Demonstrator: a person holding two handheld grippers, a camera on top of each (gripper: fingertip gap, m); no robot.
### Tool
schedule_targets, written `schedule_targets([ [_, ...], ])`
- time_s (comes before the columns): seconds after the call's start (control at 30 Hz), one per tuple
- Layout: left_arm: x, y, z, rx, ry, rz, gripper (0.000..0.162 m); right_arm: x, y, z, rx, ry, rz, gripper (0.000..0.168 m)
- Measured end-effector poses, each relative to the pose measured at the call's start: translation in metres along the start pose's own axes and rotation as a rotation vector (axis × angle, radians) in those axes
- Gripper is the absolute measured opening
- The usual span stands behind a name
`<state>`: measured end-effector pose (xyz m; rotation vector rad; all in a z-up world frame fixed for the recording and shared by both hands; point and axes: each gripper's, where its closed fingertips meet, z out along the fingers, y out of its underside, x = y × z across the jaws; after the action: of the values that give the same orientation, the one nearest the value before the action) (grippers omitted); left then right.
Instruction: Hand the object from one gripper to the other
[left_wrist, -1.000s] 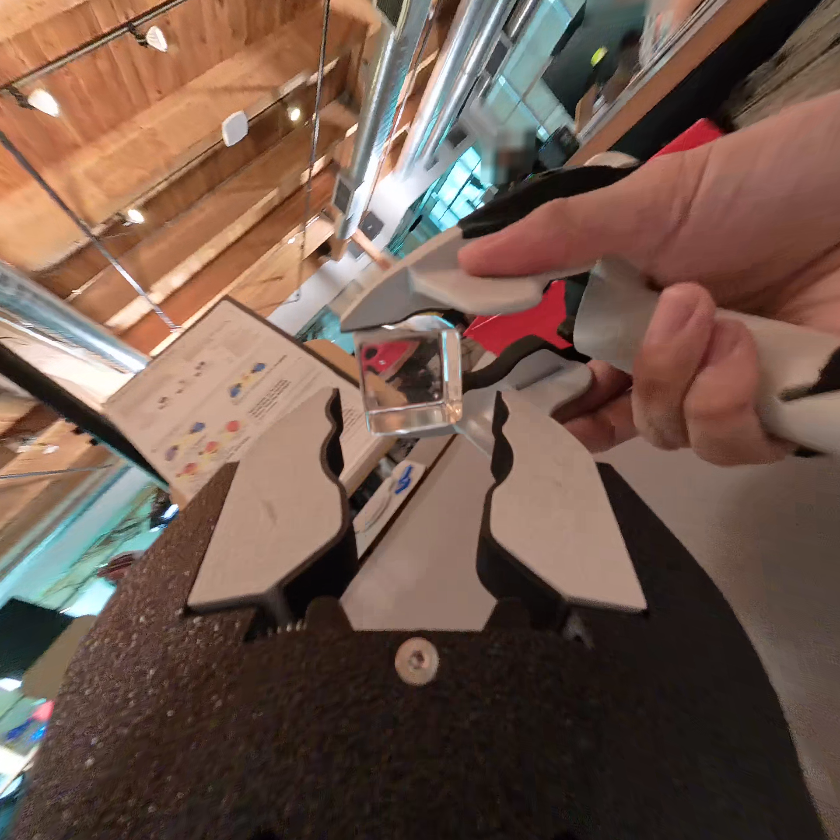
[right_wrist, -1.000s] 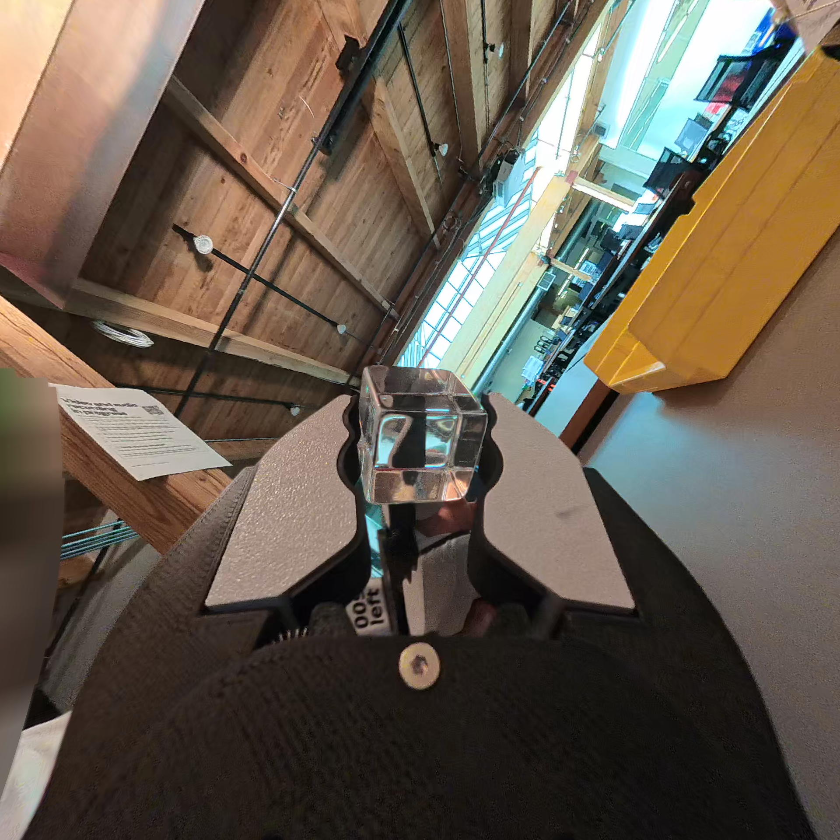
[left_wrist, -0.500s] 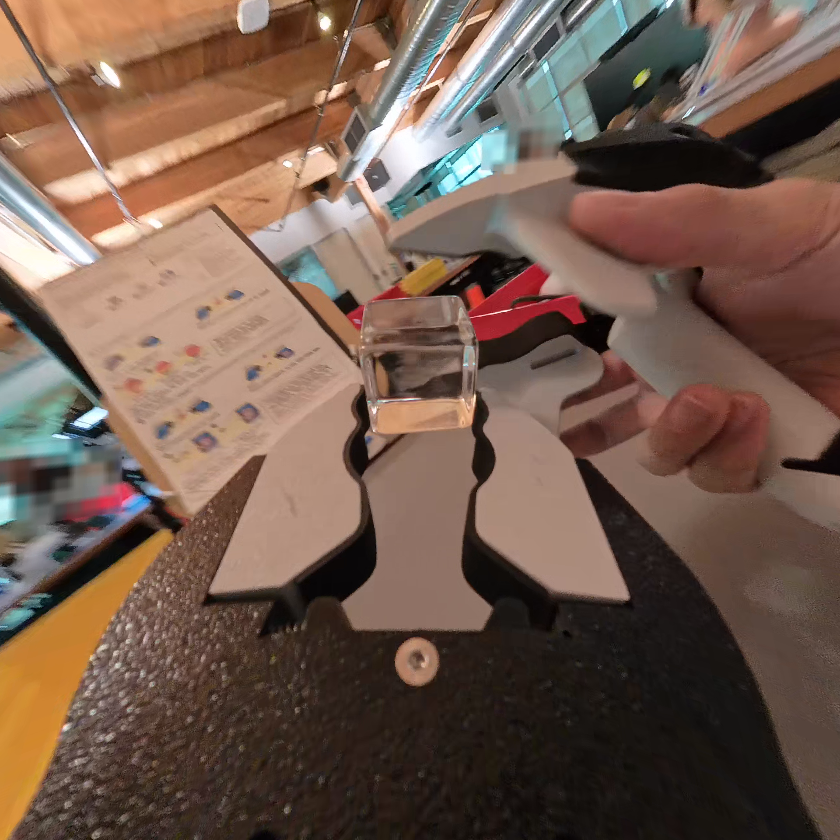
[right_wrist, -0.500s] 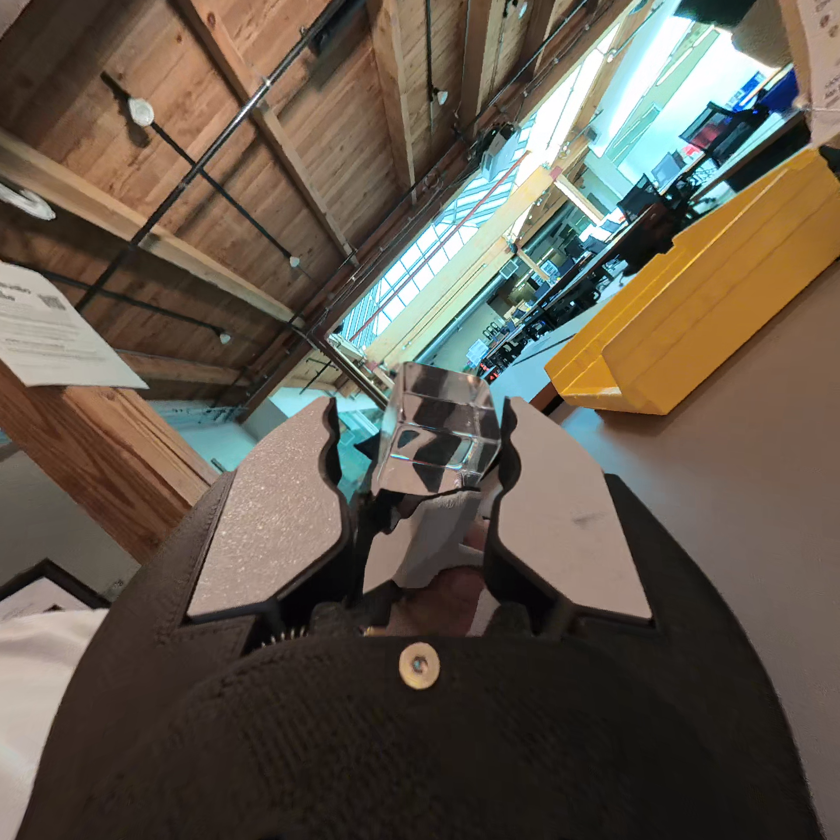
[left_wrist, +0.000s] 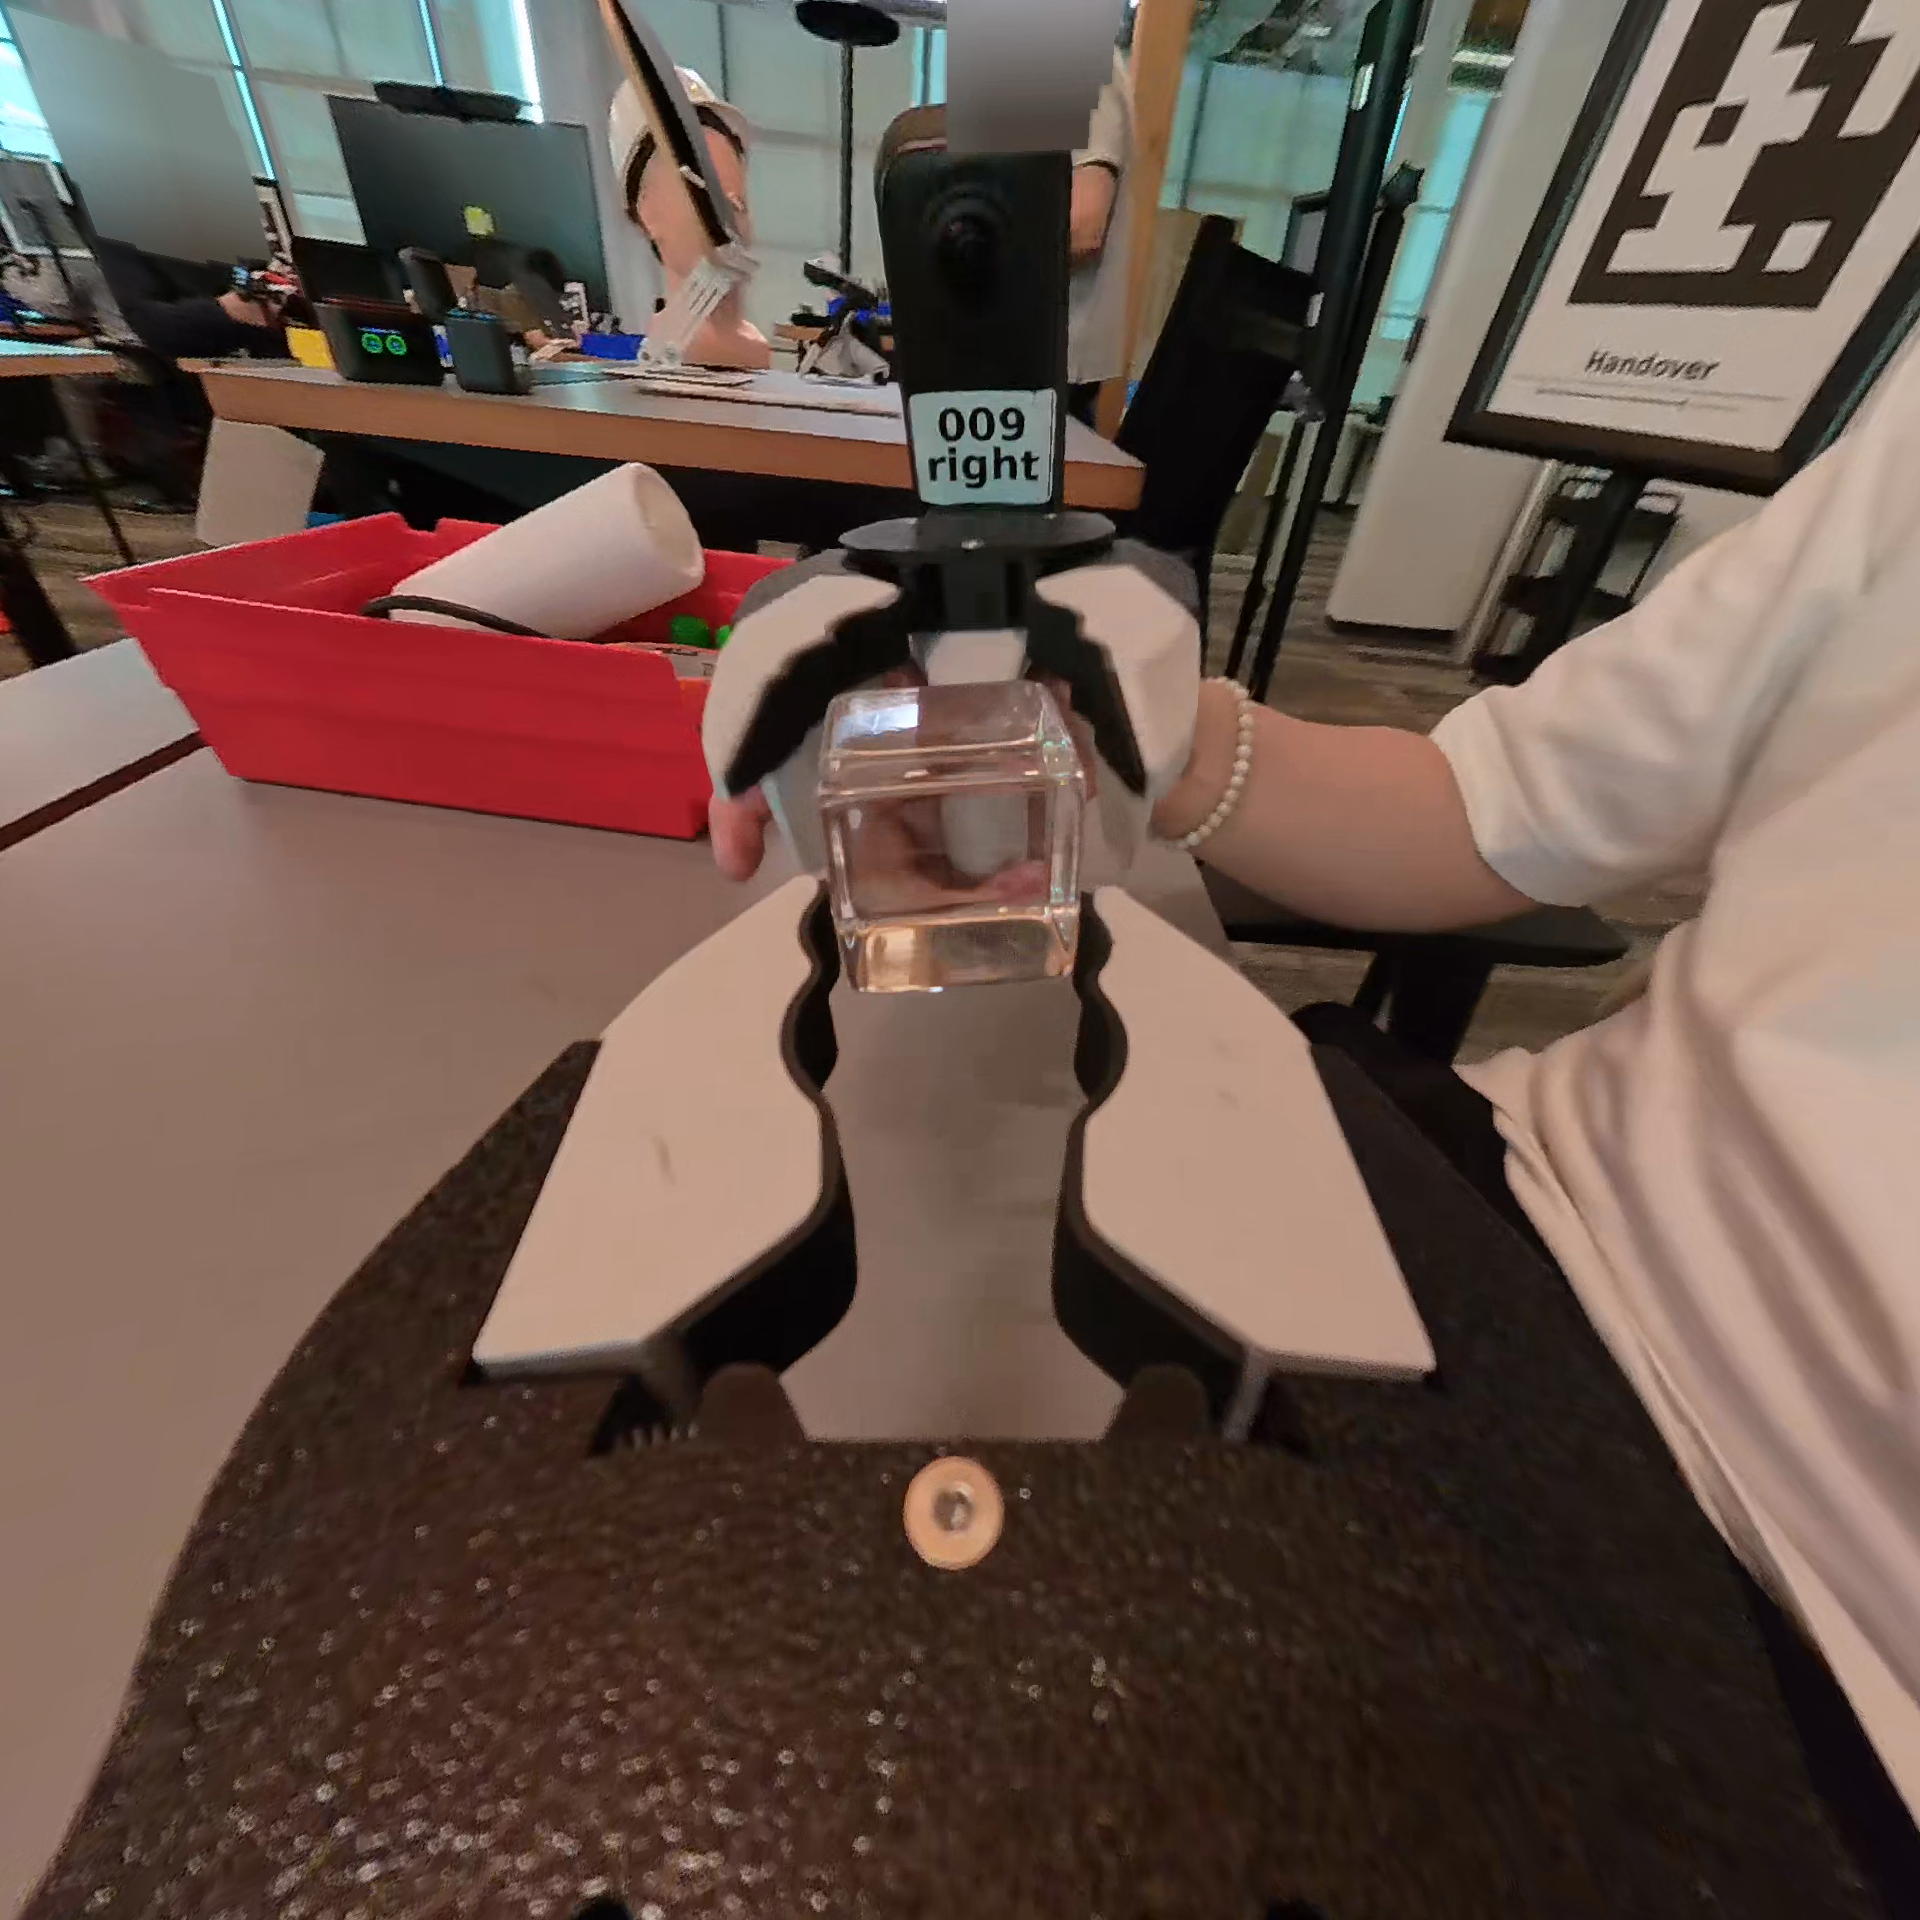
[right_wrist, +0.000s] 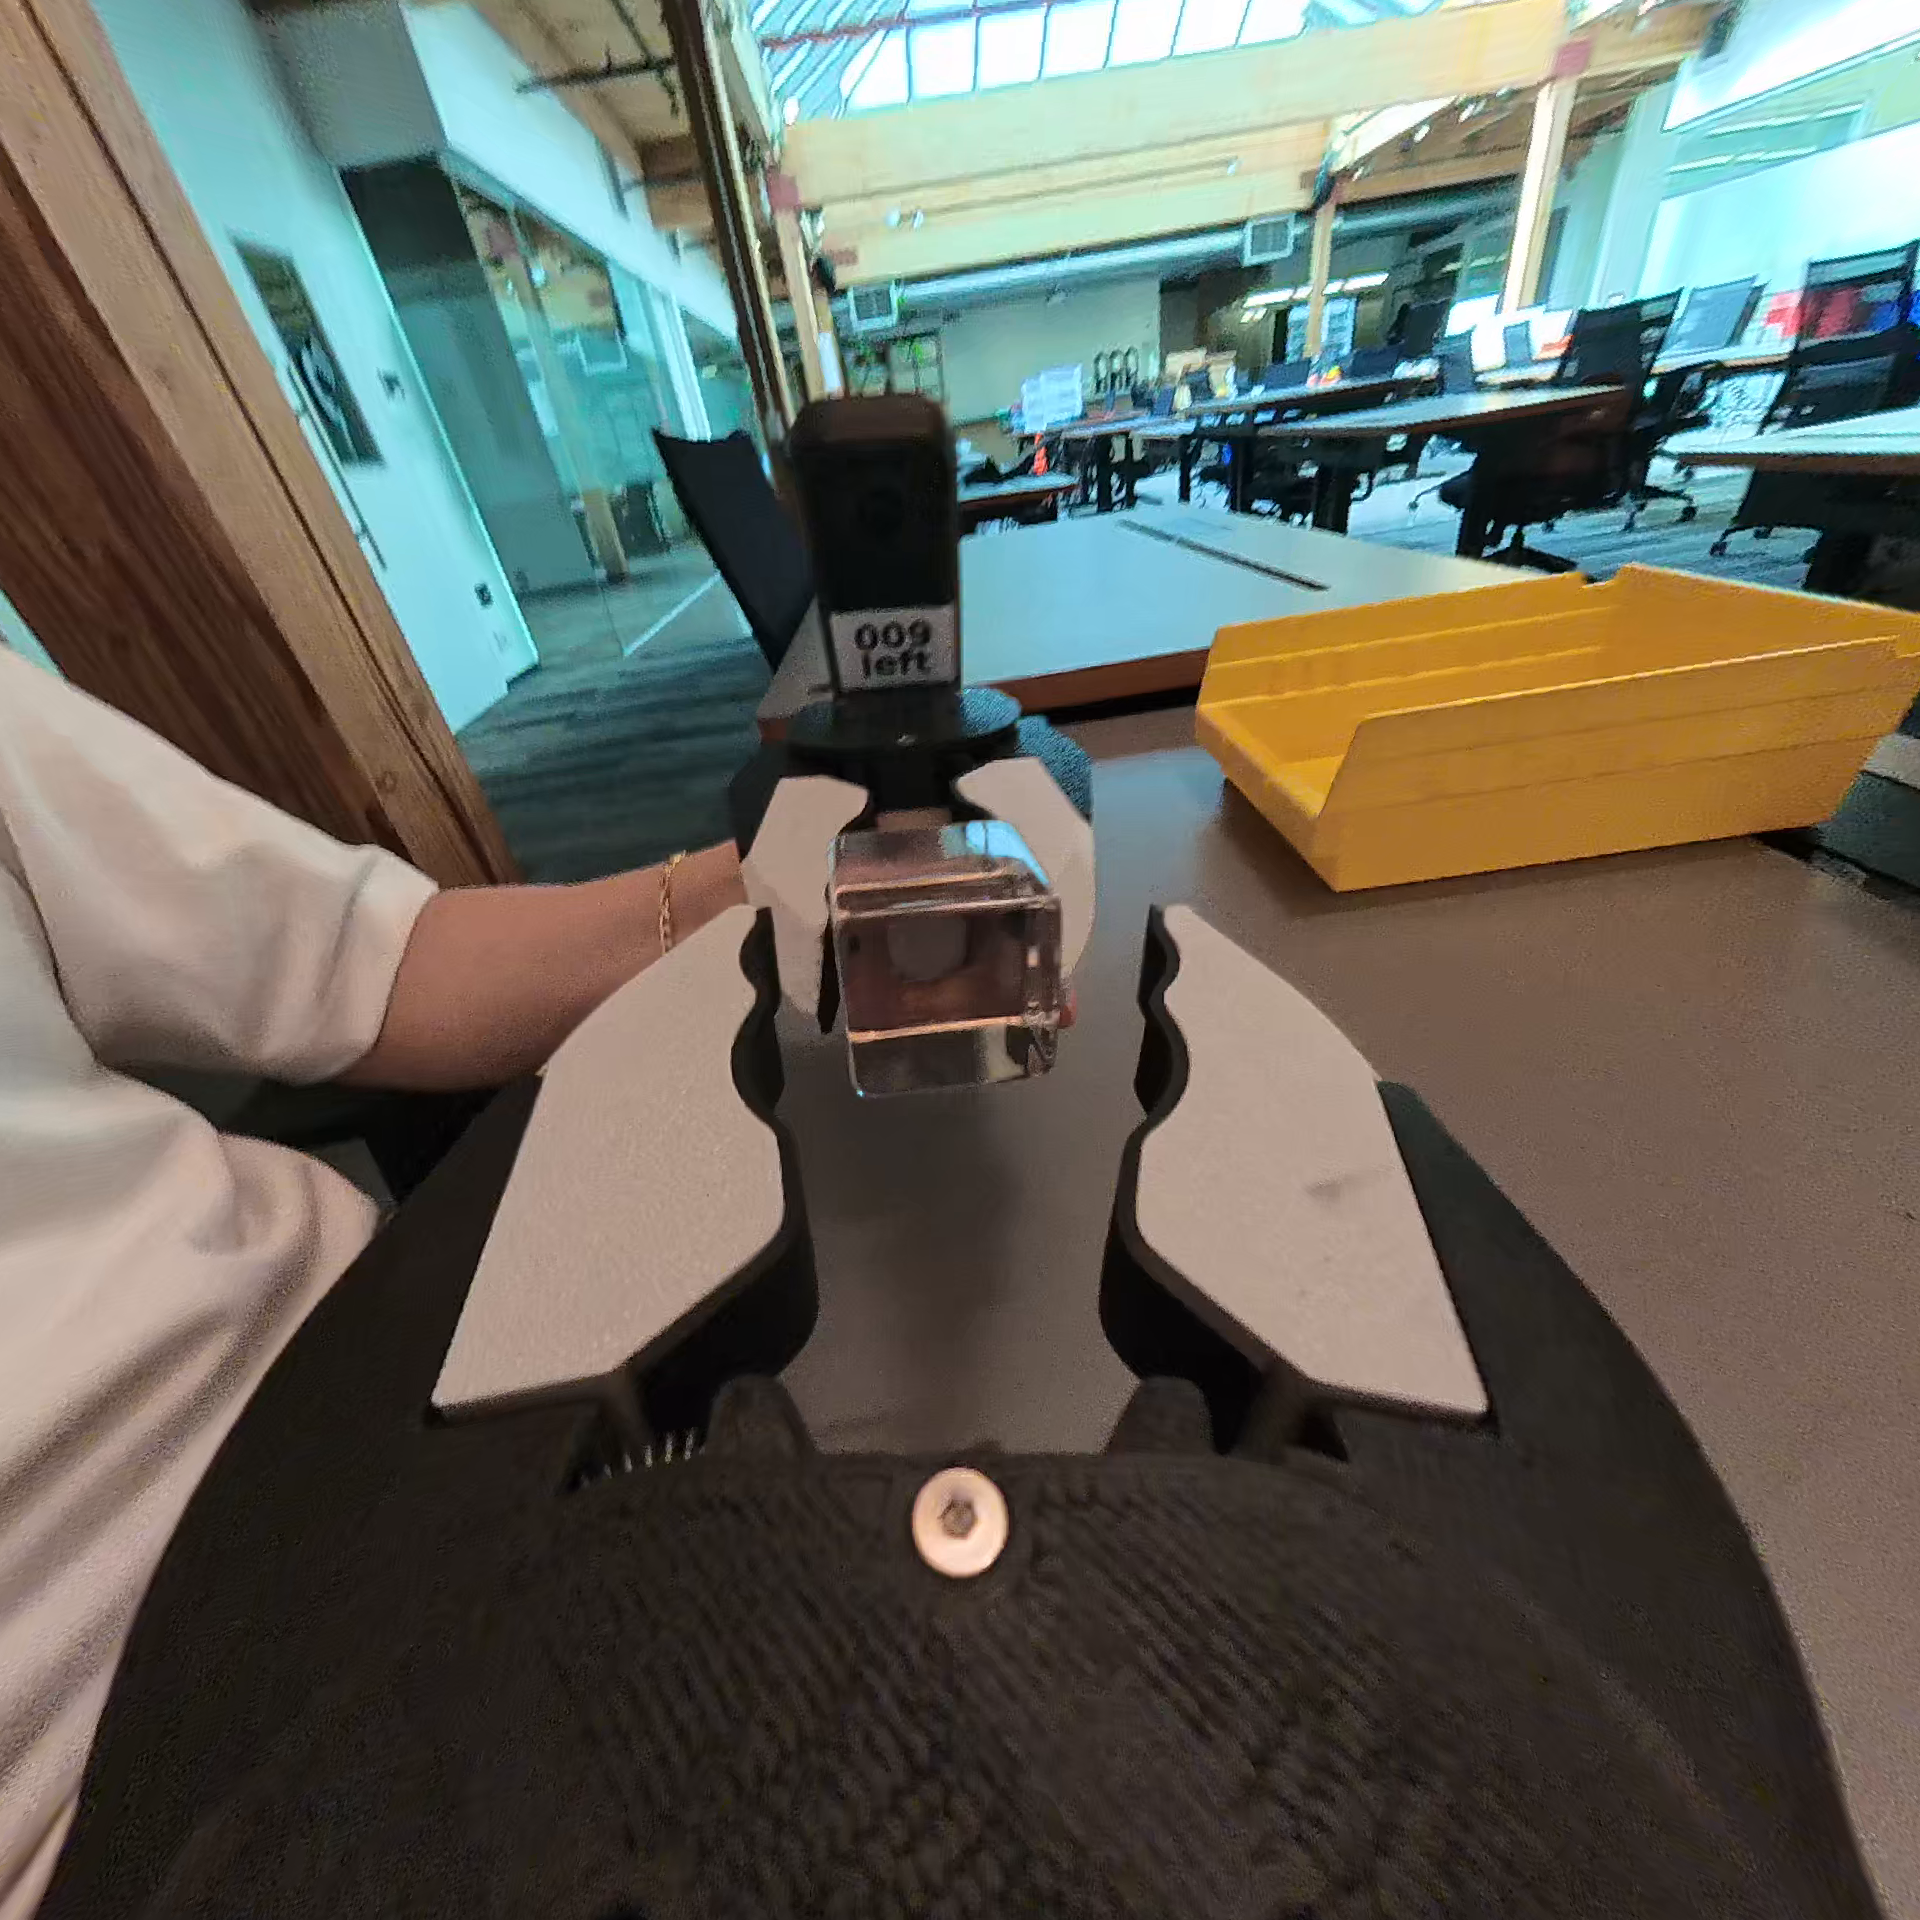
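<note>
Clear cube (left_wrist: 951, 831) sits clamped between the left gripper (left_wrist: 951, 935) tips at 12 o'clock; the right gripper (right_wrist: 951, 997) stands spread wide, holding nothing

Open table (right_wrist: 1507, 1039) right of the cube (right_wrist: 951, 982); yellow bin (right_wrist: 1538, 717) blocks farther right.

Left hand-held gripper (left_wrist: 951, 935) clamped; right hand-held gripper (right_wrist: 951, 971) spread wide.

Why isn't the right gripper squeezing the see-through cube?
It is open. The right gripper has its fingers spread clear of the cube; the left gripper is pinching it.
</note>
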<state>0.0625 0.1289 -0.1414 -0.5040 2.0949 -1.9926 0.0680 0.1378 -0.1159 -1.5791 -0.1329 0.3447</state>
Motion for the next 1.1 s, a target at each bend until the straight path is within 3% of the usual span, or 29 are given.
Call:
schedule_targets([
  [0.17, 0.007, 0.004, 0.002, -0.002, 0.056, -0.014, 0.043, -0.008, 0.009, 0.007, -0.063, 0.005, -0.138, 0.045],
  [0.37, 0.01, 0.008, 0.002, -0.043, 0.074, -0.015, 0.043, -0.013, 0.006, 0.007, -0.06, -0.004, -0.189, 0.045],
  [0.53, 0.008, 0.003, 0.001, -0.019, 0.059, -0.012, 0.043, -0.01, 0.004, 0.007, -0.074, -0.001, -0.122, 0.045],
  [0.67, -0.027, -0.008, 0.0, 0.047, -0.246, 0.102, 0.045, 0.025, -0.005, -0.002, 0.008, 0.188, -0.038, 0.045],
  [0.73, -0.039, -0.016, -0.002, 0.074, -0.408, 0.207, 0.057, 0.052, -0.011, -0.013, 0.11, 0.335, 0.092, 0.045],
  [0.87, -0.051, -0.016, 0.01, -0.025, -0.664, 0.404, 0.065, 0.08, -0.011, -0.032, 0.256, 0.524, 0.223, 0.045],
  [0.93, -0.06, -0.011, 0.013, -0.107, -0.825, 0.467, 0.065, 0.077, -0.014, -0.03, 0.278, 0.529, 0.21, 0.045],
  [1.0, -0.057, -0.011, 0.017, -0.118, -0.892, 0.534, 0.053, 0.069, -0.017, -0.024, 0.285, 0.522, 0.171, 0.045],
  [1.1, -0.057, -0.015, 0.014, -0.071, -0.953, 0.538, 0.049, 0.06, -0.021, -0.017, 0.273, 0.502, 0.142, 0.045],
])
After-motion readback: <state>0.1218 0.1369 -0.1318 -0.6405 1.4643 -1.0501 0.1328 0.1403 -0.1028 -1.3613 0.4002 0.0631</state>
